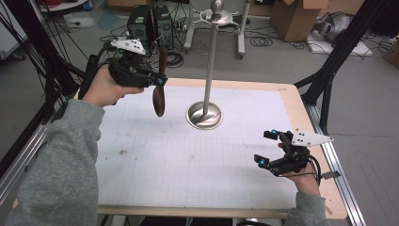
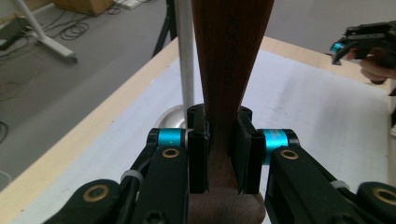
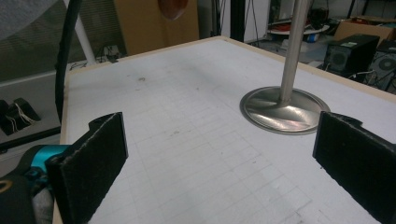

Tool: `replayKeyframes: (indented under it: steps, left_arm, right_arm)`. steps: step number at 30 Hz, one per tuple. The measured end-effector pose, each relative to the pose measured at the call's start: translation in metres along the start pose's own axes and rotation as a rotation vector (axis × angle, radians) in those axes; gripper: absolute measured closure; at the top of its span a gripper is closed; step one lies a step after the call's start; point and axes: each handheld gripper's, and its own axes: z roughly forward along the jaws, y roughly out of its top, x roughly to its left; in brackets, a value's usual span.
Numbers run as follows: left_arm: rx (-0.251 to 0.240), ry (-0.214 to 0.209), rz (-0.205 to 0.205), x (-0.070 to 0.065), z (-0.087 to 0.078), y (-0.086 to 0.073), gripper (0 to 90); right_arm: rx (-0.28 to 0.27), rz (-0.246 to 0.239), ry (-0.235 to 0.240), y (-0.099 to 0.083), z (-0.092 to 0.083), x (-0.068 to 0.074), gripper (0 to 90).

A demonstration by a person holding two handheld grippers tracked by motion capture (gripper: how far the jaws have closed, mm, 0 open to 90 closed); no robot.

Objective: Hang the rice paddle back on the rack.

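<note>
the left gripper pinches a wooden spoon by its handle, bowl hanging down above the table beside the metal stand. the right gripper is spread wide, holding nothing.

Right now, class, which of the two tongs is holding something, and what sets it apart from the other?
The left tongs: they are shut on the handle of a wooden spoon, lifted above the table beside the metal stand. The right tongs stand wide open with nothing between them.
</note>
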Motion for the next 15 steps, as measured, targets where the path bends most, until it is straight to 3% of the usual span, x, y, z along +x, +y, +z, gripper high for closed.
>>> replayKeyframes:
  steps: [7,11,15]
  left_arm:
    - [0.016,0.011,0.010,0.005,0.000,0.016,77.6]
    - [0.036,0.055,0.044,0.004,0.002,0.026,77.6]
    - [0.010,0.025,0.033,0.005,0.003,0.035,77.6]
  right_arm:
    - [-0.015,-0.002,-0.006,0.001,-0.005,0.000,1.9]
    - [-0.031,0.004,-0.019,-0.001,-0.008,-0.003,1.9]
    - [-0.029,0.016,-0.014,-0.003,-0.008,-0.004,1.9]
